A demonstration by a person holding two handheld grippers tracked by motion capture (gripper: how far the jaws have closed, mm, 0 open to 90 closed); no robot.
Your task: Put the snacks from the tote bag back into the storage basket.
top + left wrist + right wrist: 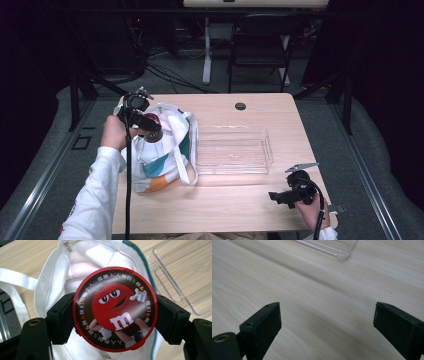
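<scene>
1. Clamping the round red candy tin (115, 308) by its sides, the left gripper (141, 120) holds it above the open tote bag (167, 150).
2. Right gripper (327, 322) hovers over the counter (312, 290), fingers (265, 322) spread wide, grasping nothing.

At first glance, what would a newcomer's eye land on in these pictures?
The round red candy tin, printed with a red cartoon candy character, clamped in the left gripper above the open white tote bag. Next, the clear plastic box mid-table, and the right gripper open over bare wood.
</scene>
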